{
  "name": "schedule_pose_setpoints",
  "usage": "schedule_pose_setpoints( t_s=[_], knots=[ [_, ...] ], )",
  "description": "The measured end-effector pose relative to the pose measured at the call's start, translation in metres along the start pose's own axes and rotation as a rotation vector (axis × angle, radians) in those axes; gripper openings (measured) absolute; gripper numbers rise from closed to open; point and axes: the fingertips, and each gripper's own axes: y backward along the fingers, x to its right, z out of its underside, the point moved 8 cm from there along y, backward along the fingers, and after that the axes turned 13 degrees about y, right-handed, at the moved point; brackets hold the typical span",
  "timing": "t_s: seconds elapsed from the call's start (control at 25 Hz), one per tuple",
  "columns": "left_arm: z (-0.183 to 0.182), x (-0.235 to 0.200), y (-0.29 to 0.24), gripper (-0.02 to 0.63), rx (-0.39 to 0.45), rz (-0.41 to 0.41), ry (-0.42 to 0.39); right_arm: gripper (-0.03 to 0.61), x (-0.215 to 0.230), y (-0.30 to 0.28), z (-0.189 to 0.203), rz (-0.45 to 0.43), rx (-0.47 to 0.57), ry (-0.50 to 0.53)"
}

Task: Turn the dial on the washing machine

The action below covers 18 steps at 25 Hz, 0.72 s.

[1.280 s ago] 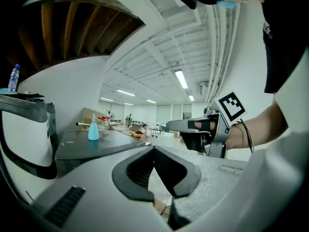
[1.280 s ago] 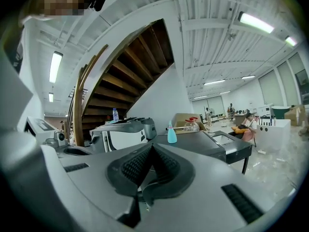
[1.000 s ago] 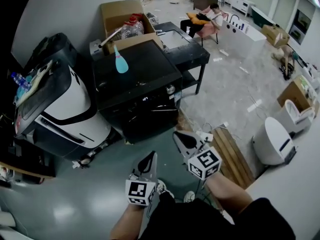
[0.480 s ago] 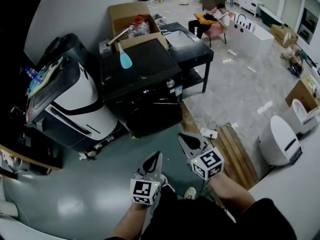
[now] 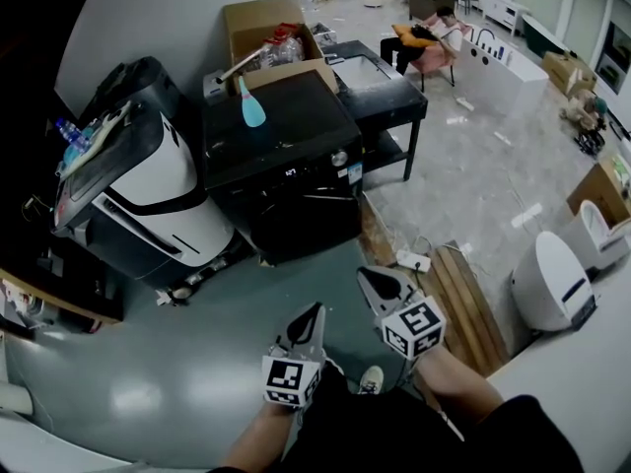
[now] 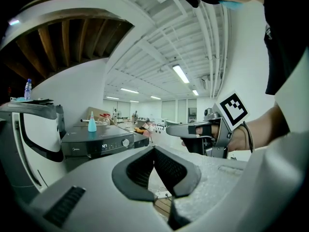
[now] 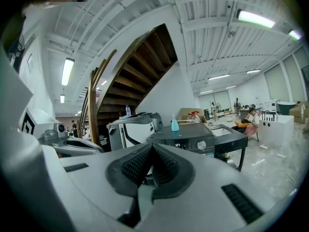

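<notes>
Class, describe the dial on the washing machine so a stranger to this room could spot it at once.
Find the black washing machine with a turquoise bottle on top, beside the black table. On its front control strip, right of the lit display, sits the dial: the only round silver knob on that dark panel.

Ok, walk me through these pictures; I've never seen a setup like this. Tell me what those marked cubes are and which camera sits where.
A person holds a two-jaw tool in each hand: the left gripper and the right gripper. The marked cubes are part of them. The head view comes from a camera on the person's head, looking down. The other two pictures come from cameras riding on the grippers, looking along their jaws. Both are shut and hold nothing. Ahead stands a black washing machine with a silver dial on its front; a teal bottle stands on top.
</notes>
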Motion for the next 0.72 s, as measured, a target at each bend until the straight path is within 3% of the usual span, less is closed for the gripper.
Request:
schedule_pose_setpoints(
  t_s=[0.2,0.36,0.72],
  knots=[
    [0.001,-0.0043,0.0012,0.005,-0.03,-0.013,0.023,-0.003,-0.0008,-0.0015,0.006,0.0,-0.015,-0.011],
    [-0.0009,-0.0056,-0.0019,0.005,0.008,-0.005,0.012,-0.003,0.0009,-0.0014,0.0071,0.005,-0.008,-0.013],
    [0.0031,-0.0012,-0.0032,0.005,0.005,-0.01,0.021,-0.003,0.0027,0.0047,0.0079,0.007,-0.003,-0.015]
  ],
)
